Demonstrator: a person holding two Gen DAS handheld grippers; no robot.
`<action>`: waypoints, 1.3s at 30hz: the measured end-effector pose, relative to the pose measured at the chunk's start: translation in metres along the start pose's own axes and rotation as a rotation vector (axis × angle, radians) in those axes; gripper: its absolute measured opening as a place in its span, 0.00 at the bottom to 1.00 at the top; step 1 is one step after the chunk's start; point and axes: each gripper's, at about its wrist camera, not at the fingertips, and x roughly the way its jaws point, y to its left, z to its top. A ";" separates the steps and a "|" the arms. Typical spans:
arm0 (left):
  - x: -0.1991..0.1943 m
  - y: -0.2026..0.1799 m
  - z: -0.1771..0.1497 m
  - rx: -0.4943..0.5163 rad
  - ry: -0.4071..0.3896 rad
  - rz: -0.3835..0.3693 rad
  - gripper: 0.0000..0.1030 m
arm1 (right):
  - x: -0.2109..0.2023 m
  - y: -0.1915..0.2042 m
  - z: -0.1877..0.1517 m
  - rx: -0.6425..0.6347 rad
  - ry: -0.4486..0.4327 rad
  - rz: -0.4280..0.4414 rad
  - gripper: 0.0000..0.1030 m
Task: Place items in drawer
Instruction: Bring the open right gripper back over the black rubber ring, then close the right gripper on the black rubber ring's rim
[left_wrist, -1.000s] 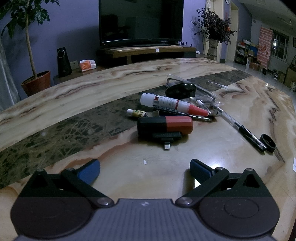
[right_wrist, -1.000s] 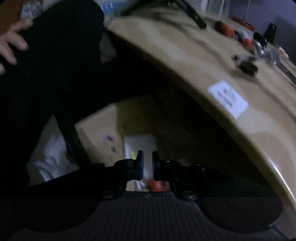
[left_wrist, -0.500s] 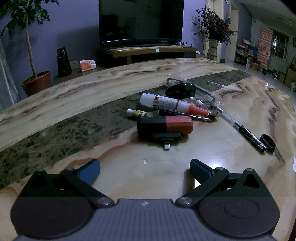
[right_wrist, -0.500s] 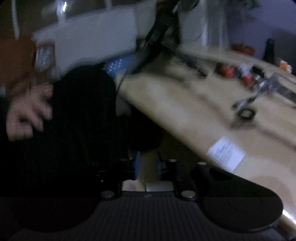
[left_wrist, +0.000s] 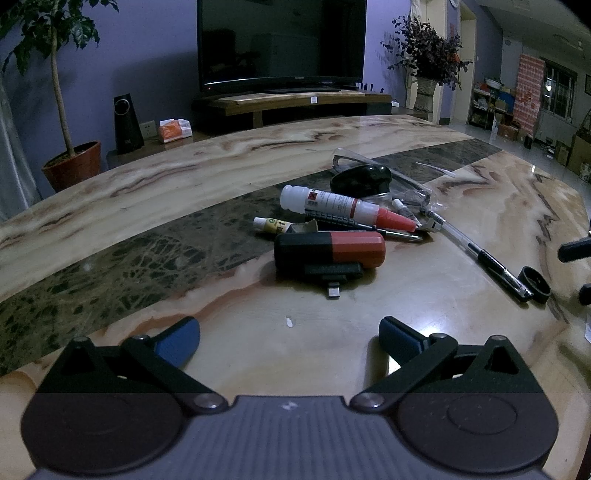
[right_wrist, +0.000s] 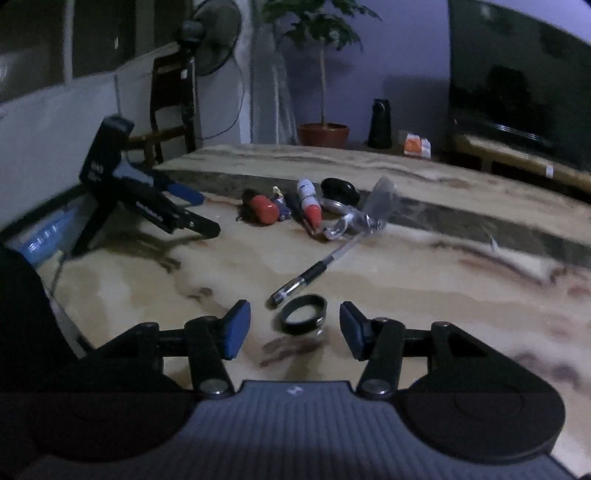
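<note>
A pile of small items lies on the marble table (left_wrist: 147, 192): a black-and-red box (left_wrist: 328, 251), a white glue bottle with a red tip (left_wrist: 343, 208), a pen (left_wrist: 480, 254), a black ring (left_wrist: 535, 284) and a black oval case (left_wrist: 362, 177). My left gripper (left_wrist: 288, 338) is open and empty, low over the table in front of the box. My right gripper (right_wrist: 293, 328) is open, its pads on either side of the black ring (right_wrist: 303, 314), not touching it. The pen (right_wrist: 314, 273) lies just beyond. The drawer is out of view.
My left gripper (right_wrist: 155, 199) rests at the table's left side in the right wrist view. The right gripper's fingertips (left_wrist: 576, 251) show at the left wrist view's right edge. A TV (left_wrist: 280, 40), potted plants and a speaker stand behind the table.
My right gripper has swung up from the dark drawer space below the table edge to over the tabletop and has opened around the black ring. The left gripper has not moved.
</note>
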 end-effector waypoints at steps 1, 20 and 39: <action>0.000 0.000 0.000 0.000 0.000 0.000 1.00 | 0.005 0.000 -0.001 -0.016 0.007 -0.013 0.54; 0.000 0.000 0.000 0.000 0.000 0.000 1.00 | 0.049 -0.013 -0.004 0.007 0.037 -0.033 0.54; 0.000 0.000 0.000 0.000 0.000 0.000 1.00 | 0.046 0.002 -0.003 -0.076 0.049 -0.073 0.53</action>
